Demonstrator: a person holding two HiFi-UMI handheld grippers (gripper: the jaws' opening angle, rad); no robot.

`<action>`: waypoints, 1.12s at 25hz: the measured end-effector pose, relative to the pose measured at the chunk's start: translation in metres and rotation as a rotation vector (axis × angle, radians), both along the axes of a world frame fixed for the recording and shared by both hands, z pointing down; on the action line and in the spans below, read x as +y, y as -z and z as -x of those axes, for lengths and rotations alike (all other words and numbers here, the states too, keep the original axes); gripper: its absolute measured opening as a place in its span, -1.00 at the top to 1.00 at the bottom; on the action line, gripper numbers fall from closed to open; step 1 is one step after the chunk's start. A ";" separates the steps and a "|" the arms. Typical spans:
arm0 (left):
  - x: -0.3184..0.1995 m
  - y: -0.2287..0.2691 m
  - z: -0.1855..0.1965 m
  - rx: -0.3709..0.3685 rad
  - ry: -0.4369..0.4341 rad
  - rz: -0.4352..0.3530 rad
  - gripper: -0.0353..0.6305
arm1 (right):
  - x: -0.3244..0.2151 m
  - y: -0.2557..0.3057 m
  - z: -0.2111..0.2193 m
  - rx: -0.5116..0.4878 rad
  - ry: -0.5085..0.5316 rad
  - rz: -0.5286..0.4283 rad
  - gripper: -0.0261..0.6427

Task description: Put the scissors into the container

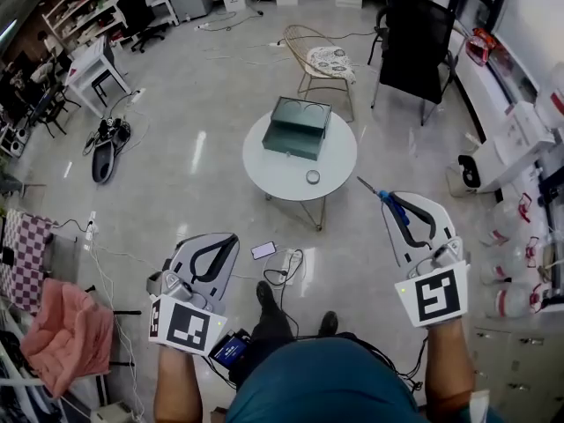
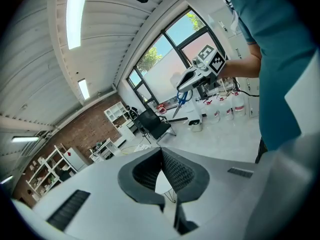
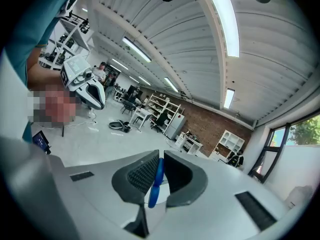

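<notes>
The right gripper (image 3: 159, 156) pinches the scissors (image 3: 156, 181): its two ribbed pads are closed on the blue handle, which sits edge-on between them. In the head view the metal blades stick out past the jaw tips, pointing far and left toward the table. The left gripper (image 2: 161, 151) has its jaws pressed together at the tips, with nothing between them (only a sliver of white table shows through the gap lower down). Each gripper carries a cube with a square black-and-white marker (image 1: 438, 293); these are patterns, not letters.

Beyond the jaws, in the middle of the scene, stands a round white table (image 1: 273, 174). On its far half sits the container (image 1: 300, 128), a dark green open box. The scissors are well apart from it, in the air near and to the right of the table. A small grey ring (image 1: 313, 177) lies on the table's near side. Farther off stand a wire chair (image 1: 319, 55) with a patterned cushion and, to its right, a black chair (image 1: 414, 38). On the floor near the table's foot lies a phone (image 1: 263, 250), its screen too small to read.
</notes>
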State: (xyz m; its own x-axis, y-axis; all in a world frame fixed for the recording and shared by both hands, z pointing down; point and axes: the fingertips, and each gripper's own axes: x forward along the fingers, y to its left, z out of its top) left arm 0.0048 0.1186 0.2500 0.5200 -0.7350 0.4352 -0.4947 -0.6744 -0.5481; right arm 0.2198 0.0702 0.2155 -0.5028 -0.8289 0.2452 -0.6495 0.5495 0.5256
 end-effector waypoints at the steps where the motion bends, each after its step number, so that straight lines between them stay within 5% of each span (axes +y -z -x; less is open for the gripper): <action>1: -0.010 0.000 0.004 0.004 -0.019 -0.003 0.84 | -0.005 0.000 0.003 0.006 -0.019 0.000 0.76; 12: -0.114 0.013 0.056 0.024 -0.168 -0.048 0.84 | -0.066 0.011 0.058 0.013 -0.164 0.004 0.76; 28: -0.191 0.018 0.115 0.119 -0.261 -0.048 0.84 | -0.113 0.020 0.122 0.079 -0.266 0.012 0.76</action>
State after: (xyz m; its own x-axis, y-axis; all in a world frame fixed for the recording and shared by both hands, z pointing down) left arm -0.1107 -0.0723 0.2321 0.7394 -0.5883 0.3275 -0.3708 -0.7618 -0.5312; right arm 0.0980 -0.0424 0.1951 -0.2467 -0.9262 0.2852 -0.7290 0.3713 0.5751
